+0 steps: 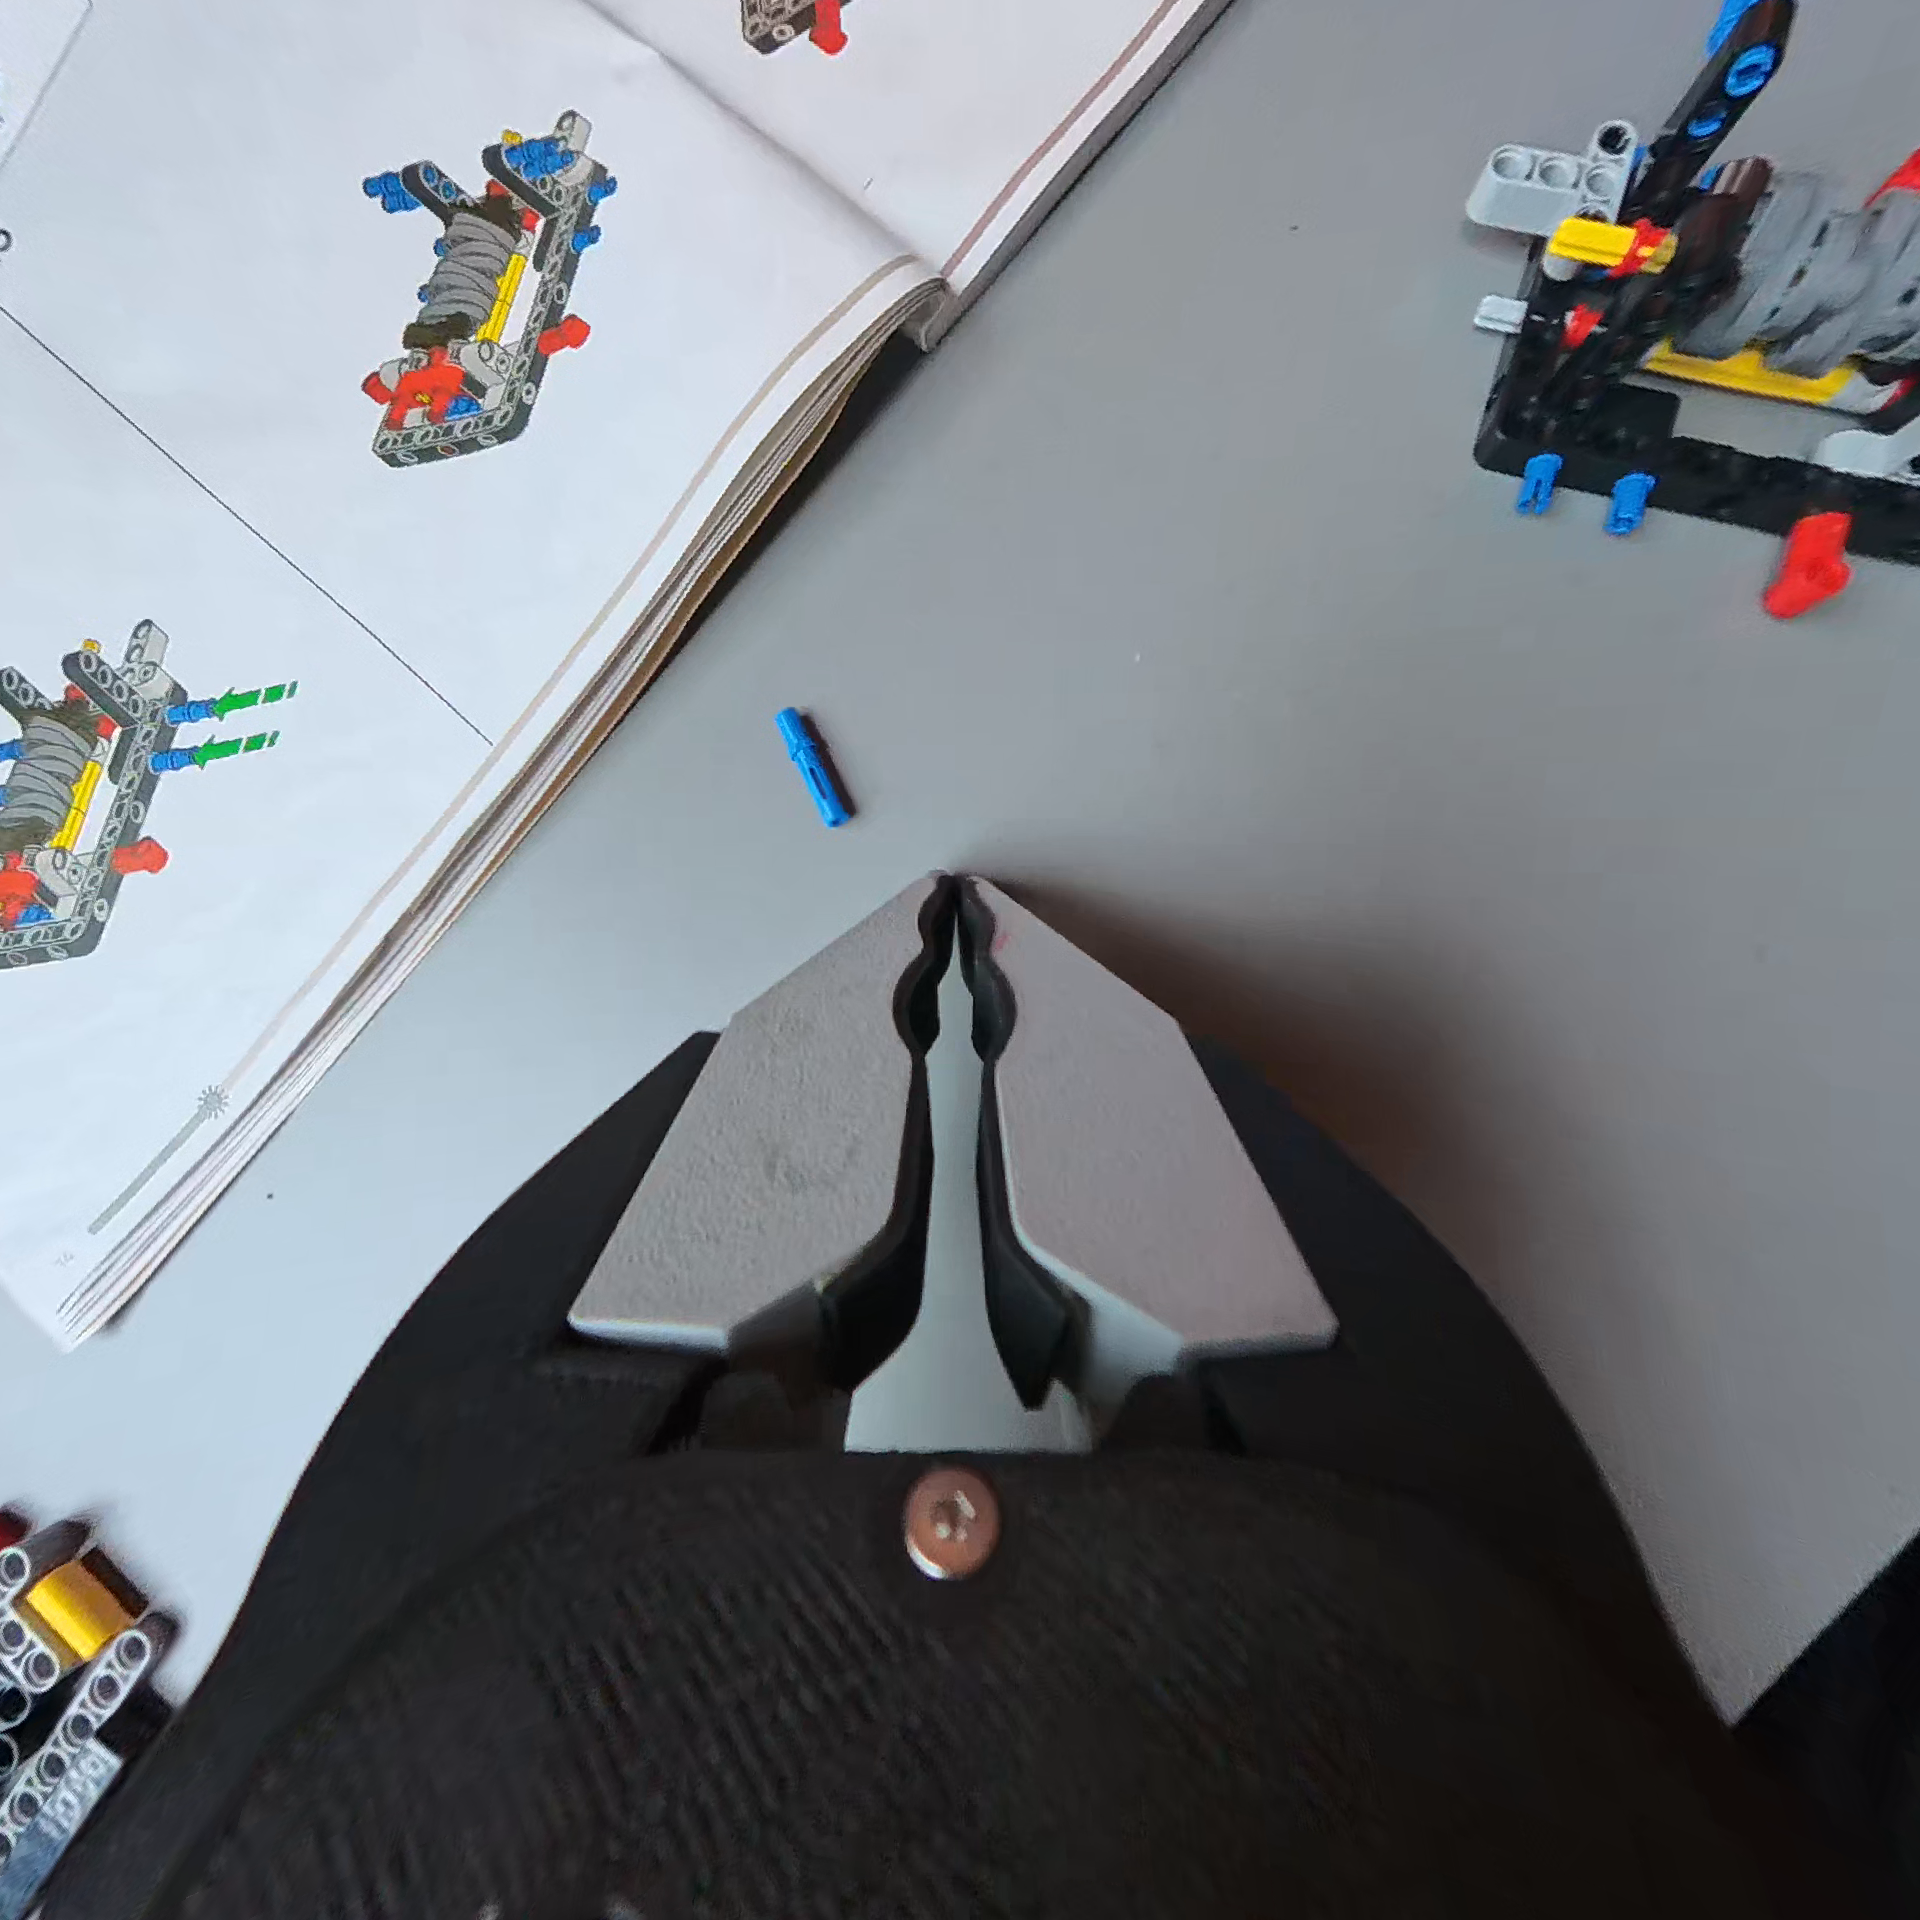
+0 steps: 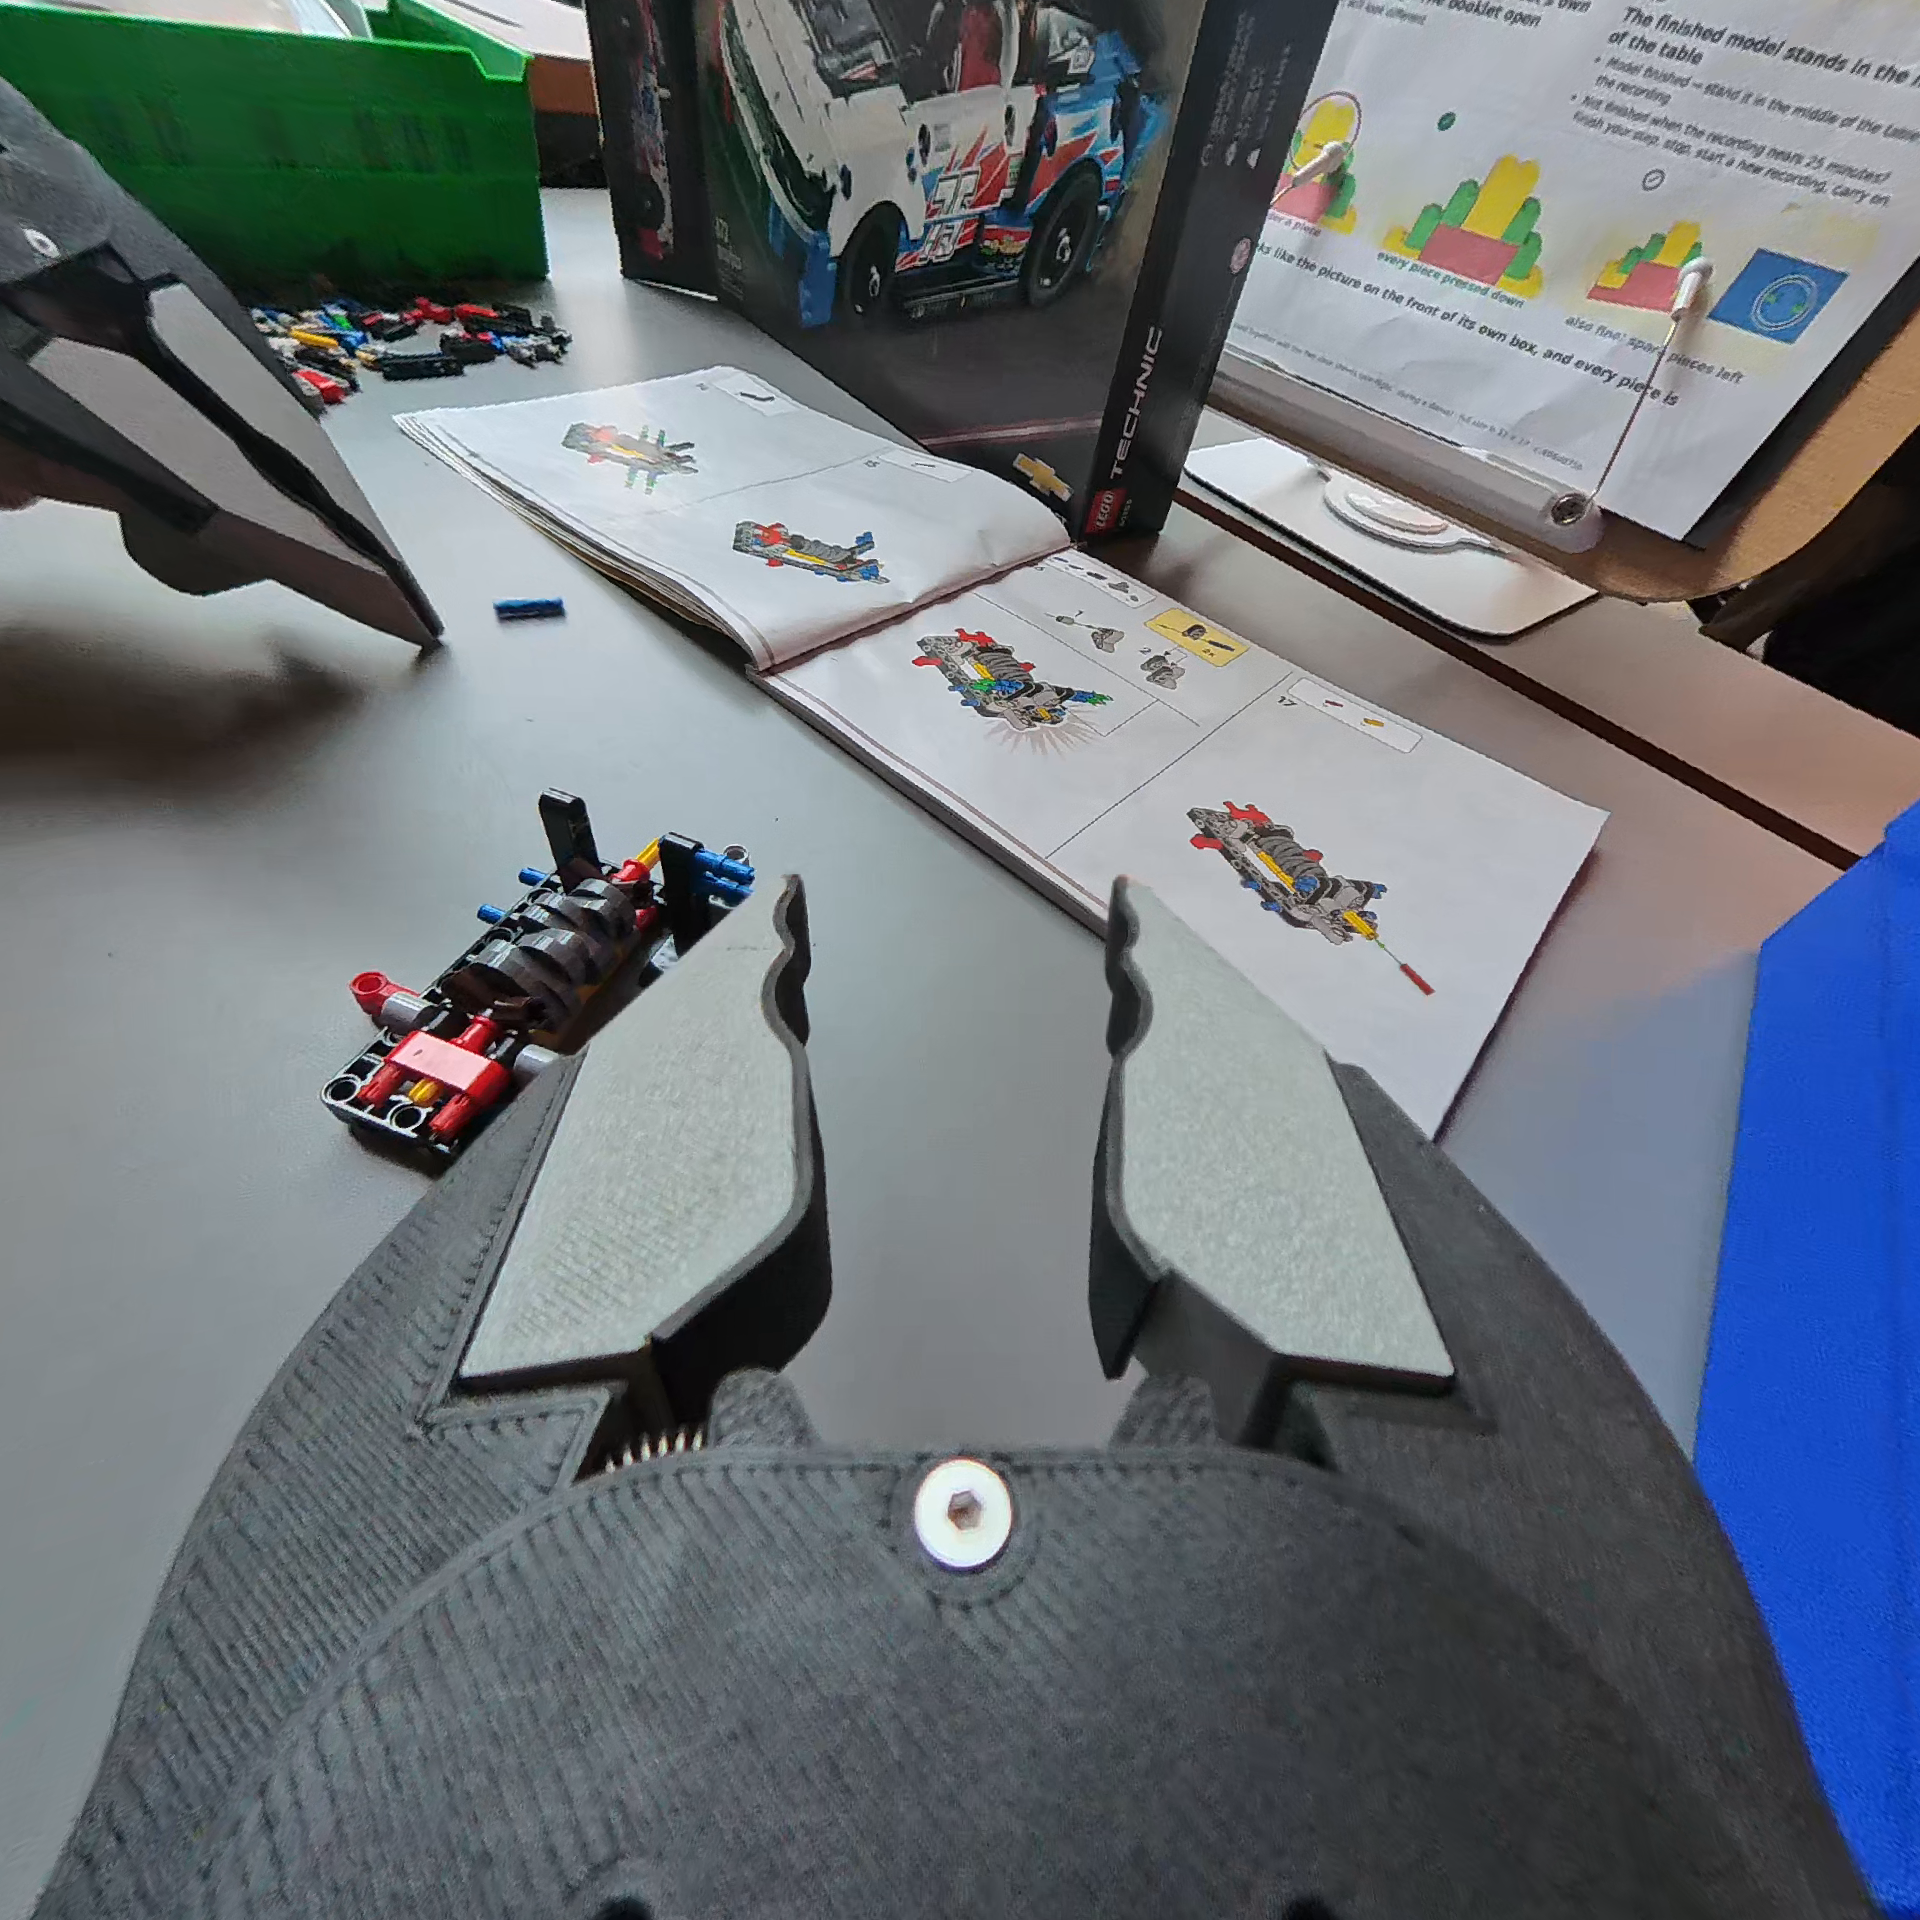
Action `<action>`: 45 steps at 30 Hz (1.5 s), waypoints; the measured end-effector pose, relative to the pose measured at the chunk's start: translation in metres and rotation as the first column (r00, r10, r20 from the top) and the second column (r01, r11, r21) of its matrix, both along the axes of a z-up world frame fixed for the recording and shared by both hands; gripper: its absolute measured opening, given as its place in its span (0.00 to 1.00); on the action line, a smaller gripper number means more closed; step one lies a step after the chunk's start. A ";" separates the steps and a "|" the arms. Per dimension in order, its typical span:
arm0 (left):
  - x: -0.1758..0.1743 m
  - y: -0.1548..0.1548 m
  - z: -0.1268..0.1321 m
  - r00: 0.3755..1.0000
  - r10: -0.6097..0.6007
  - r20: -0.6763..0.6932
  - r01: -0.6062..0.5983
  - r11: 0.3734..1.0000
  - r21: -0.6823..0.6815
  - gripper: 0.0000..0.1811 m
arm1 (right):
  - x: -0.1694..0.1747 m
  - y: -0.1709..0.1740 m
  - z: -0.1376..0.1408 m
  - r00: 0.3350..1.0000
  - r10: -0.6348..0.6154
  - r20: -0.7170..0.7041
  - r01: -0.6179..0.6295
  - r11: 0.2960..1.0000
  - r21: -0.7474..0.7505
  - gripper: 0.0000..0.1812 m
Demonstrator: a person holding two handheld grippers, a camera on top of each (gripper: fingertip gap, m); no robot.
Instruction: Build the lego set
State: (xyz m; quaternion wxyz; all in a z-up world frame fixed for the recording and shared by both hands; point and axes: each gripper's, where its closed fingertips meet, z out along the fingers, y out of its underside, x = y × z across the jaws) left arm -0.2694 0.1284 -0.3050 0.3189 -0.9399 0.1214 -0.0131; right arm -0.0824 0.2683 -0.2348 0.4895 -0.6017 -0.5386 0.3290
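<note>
A loose blue pin (image 1: 814, 767) lies on the grey table (image 1: 1195, 644), just ahead and left of my left gripper (image 1: 954, 885). That gripper is shut with nothing between its pads, and its tips sit at the table surface. The right wrist view shows it (image 2: 431, 632) at the left, with the blue pin (image 2: 530, 608) a short way beyond its tip. The partly built model (image 1: 1704, 343), a black frame with a grey engine block, red, yellow and blue parts, also shows in the right wrist view (image 2: 520, 987). My right gripper (image 2: 956, 914) is open and empty, just right of the model.
The open instruction booklet (image 1: 416, 468) lies left; it also shows in the right wrist view (image 2: 1039, 707). The set's box (image 2: 935, 208), a green bin (image 2: 270, 135), a pile of loose parts (image 2: 405, 343), an instruction sheet on a stand (image 2: 1558, 229) and a blue object (image 2: 1818, 1247) are around. There is about 25 cm between the tips of the two grippers.
</note>
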 end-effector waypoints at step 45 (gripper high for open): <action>0.076 0.043 0.047 0.844 -0.509 0.167 0.416 0.819 0.395 0.01 | -0.045 0.010 0.008 0.985 0.127 -0.117 -0.138 0.986 -0.091 0.14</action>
